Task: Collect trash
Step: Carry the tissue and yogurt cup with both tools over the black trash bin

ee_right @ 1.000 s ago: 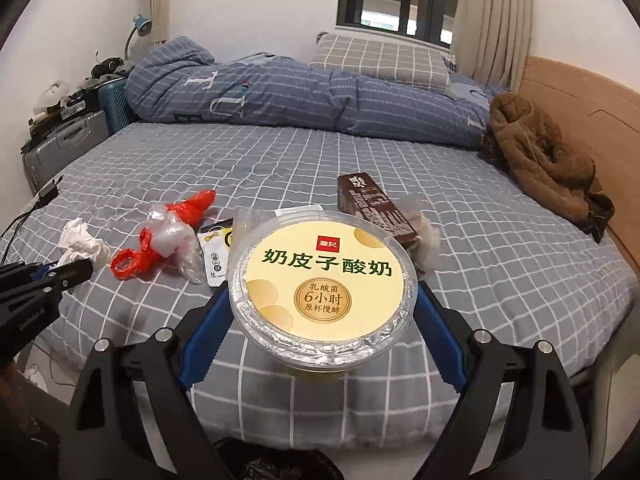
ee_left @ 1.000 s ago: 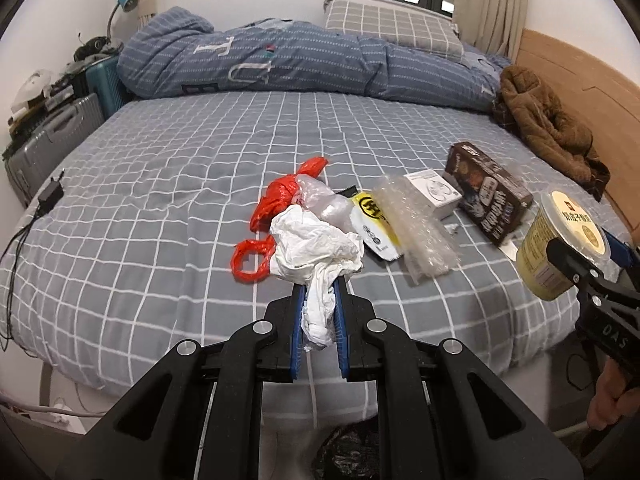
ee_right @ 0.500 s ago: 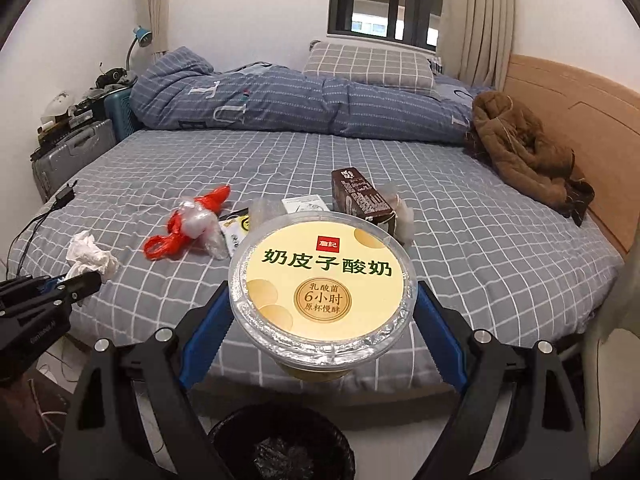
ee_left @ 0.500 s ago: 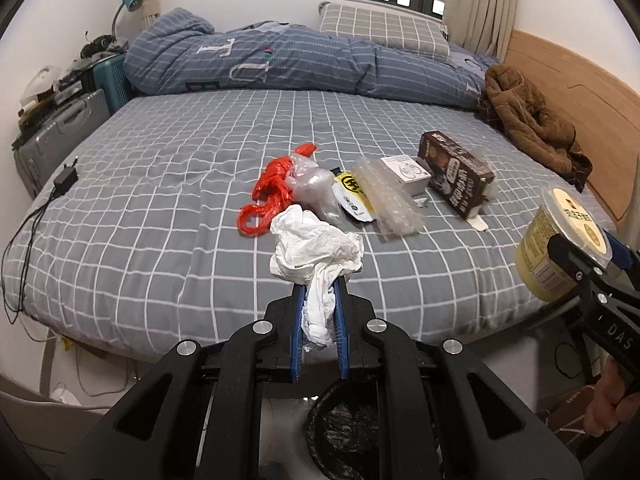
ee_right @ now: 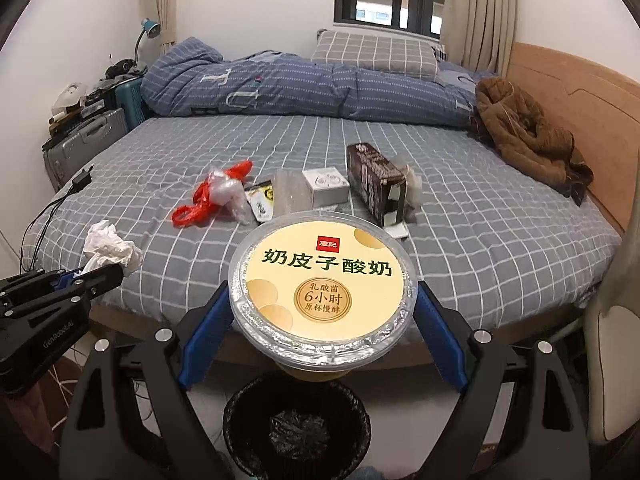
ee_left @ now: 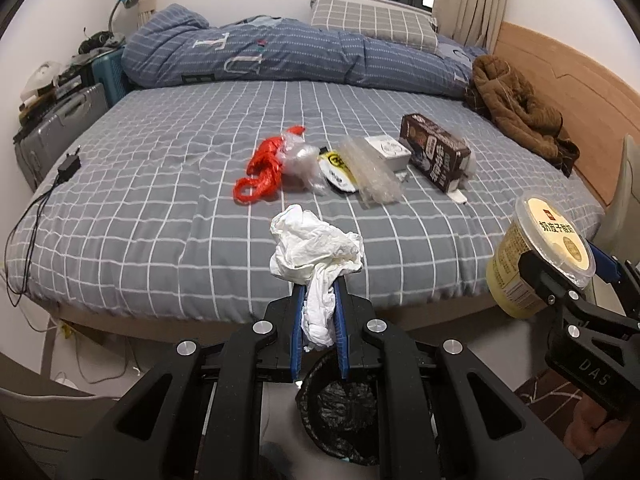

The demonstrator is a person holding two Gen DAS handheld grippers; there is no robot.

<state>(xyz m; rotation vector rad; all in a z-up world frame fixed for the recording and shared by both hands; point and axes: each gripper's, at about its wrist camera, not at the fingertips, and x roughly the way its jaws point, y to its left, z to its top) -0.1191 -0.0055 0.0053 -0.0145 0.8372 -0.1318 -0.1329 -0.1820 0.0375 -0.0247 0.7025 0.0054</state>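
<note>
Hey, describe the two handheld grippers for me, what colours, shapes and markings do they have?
Both look alike. The left gripper and right gripper have matte black, angular plastic frames with forked arms, round silver bolt heads at the pivots, and blue pads lining the jaws. White lettering shows on the sides: "DAS" on the right one, "GenRobot.AI" on the left. No cables or sleeves are visible.
</note>
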